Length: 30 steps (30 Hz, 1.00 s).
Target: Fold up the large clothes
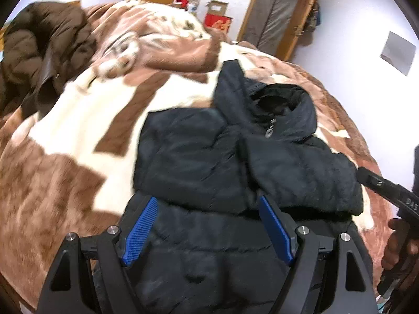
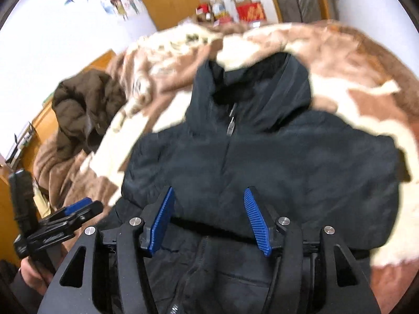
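You have the dark jacket (image 2: 262, 157) lying on the patterned blanket (image 1: 78, 130), sleeves already folded across its chest. Your left gripper (image 1: 208, 230) and right gripper (image 2: 209, 219) both gape wide, empty, over the hem; 1 lengthwise fold likely remains.

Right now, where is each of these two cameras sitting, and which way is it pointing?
Left wrist view: rides on the left gripper, looking forward between its open blue fingers over the dark jacket on the blanket; the other hand shows at the right edge.
Right wrist view: rides on the right gripper, fingers open, facing the jacket's zipper; the left gripper shows at the left.
Both share the jacket, blanket, brown coat and red box.
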Available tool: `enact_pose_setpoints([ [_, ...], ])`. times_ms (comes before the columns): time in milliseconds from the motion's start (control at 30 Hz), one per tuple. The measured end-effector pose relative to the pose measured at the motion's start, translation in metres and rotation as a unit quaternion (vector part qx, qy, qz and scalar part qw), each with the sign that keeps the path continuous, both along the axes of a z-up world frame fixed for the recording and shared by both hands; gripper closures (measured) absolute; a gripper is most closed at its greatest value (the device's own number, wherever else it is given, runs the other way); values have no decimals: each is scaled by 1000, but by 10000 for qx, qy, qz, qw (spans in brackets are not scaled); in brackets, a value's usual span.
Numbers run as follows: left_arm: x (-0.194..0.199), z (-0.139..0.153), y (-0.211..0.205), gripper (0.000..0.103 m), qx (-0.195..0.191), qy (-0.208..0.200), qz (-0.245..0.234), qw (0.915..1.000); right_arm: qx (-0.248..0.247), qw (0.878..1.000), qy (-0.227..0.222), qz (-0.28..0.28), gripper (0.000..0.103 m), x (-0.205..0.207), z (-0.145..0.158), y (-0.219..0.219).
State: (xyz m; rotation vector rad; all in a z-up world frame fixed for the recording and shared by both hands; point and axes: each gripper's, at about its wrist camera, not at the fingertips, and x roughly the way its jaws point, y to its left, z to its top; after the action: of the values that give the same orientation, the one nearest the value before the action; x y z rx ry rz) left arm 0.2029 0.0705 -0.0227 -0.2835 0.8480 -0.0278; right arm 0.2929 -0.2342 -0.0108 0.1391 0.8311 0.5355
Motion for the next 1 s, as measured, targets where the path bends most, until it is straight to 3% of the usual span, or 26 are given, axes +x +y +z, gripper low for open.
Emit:
enact_pose_setpoints([
  [100,17,8,-20,22,-80,-128,-261,9995,-190,9979,-328,-516,47,0,12,-39],
  [200,40,7,-49,22,-68,-189,-575,9981,-367,9902,28,-1349,47,20,-6,-91],
  [300,65,-5,-74,23,-75,-167,-839,9963,-552,9828,213,-1748,63,36,-29,-115],
  [367,82,-22,-88,40,168,-48,-915,9956,-648,9817,333,-1758,64,46,-43,-118],
  [433,100,-52,-95,48,467,356,-847,9947,-803,9811,546,-1676,64,62,-66,-114],
  [533,107,-83,-89,47,344,463,-764,9954,-1046,9811,719,-1457,65,75,-94,-107],
  [633,105,-90,-90,47,384,407,-771,9954,-1329,9797,618,-1365,65,78,-104,-100],
  [733,107,-86,-93,48,518,502,-785,9943,-1425,9783,703,-1332,65,80,-101,-98],
  [800,105,-70,-89,49,440,611,-731,9945,-1359,9785,698,-1385,65,77,-84,-102],
  [900,101,-37,-78,50,109,211,-731,9970,-1069,9839,219,-1413,65,71,-49,-110],
  [1000,116,-19,-80,50,329,-60,-691,9970,-1010,9842,118,-1448,65,87,-35,-110],
])
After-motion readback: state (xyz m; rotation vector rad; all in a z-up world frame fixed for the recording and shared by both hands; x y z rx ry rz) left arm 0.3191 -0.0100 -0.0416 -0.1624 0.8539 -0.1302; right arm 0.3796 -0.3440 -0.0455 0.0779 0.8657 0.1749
